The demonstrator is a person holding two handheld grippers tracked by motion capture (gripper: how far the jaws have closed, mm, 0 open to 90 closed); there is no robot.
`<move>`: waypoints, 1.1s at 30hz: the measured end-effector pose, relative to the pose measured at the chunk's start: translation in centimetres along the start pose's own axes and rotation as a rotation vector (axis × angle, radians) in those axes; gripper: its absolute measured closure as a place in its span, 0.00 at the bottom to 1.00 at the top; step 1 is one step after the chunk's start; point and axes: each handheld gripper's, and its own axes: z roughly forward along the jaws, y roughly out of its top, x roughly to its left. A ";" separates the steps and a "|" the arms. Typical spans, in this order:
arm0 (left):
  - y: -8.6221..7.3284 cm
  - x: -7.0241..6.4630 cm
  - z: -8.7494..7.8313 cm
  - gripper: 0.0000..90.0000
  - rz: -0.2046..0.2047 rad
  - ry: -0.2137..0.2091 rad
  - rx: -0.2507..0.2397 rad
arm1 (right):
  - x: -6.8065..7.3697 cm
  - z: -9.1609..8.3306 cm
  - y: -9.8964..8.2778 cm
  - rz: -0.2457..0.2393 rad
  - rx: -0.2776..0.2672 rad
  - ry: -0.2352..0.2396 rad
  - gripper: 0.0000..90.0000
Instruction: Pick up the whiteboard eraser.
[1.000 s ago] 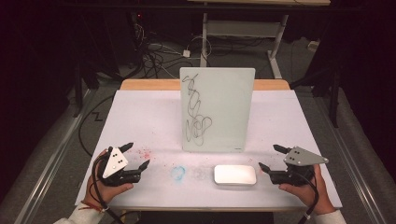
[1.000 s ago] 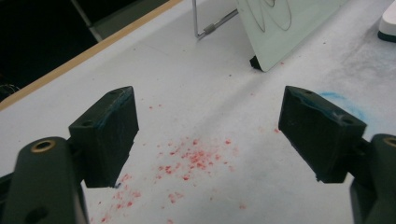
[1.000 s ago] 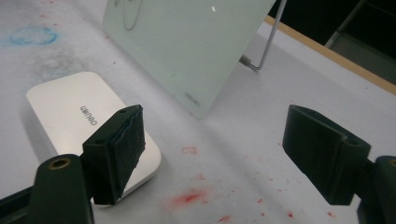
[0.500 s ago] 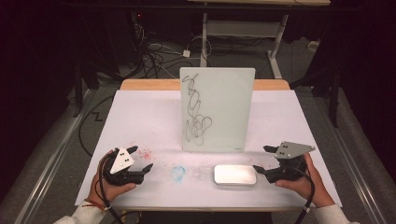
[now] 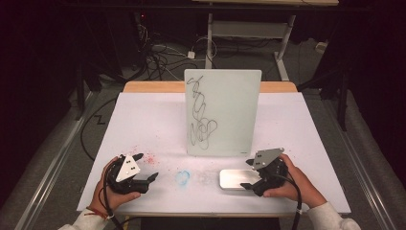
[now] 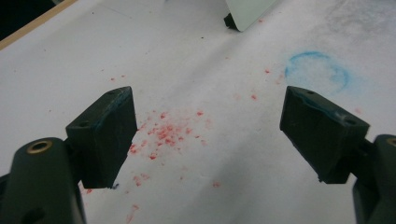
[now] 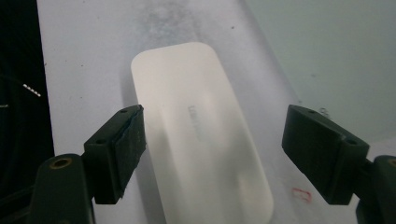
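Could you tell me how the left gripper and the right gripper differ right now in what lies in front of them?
The left gripper opens over bare table speckled with red marks, while the right gripper opens around the end of the white eraser. The left gripper sits beside a blue ring stain; the right gripper sits near the scribbled whiteboard. Both are open and hold nothing.

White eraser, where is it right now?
High view: the eraser lies flat at the table's front right, just ahead of the upright whiteboard, with the open right tongs at its right end.
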 end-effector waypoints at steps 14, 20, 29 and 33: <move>0.1 -0.8 0.5 0.20 0.057 -0.011 0.041 | -0.5 3.5 0.7 -0.076 0.119 0.105 0.28; 0.0 -0.8 0.4 0.20 0.050 -0.007 0.041 | -0.5 3.1 0.7 -0.099 0.118 0.128 0.34; 0.0 -0.7 0.2 0.20 0.050 0.001 0.034 | -0.2 2.3 0.8 -0.090 0.078 0.094 0.34; -0.1 -0.6 0.2 0.20 0.036 0.001 0.039 | -0.1 1.8 1.0 -0.077 0.041 0.047 0.34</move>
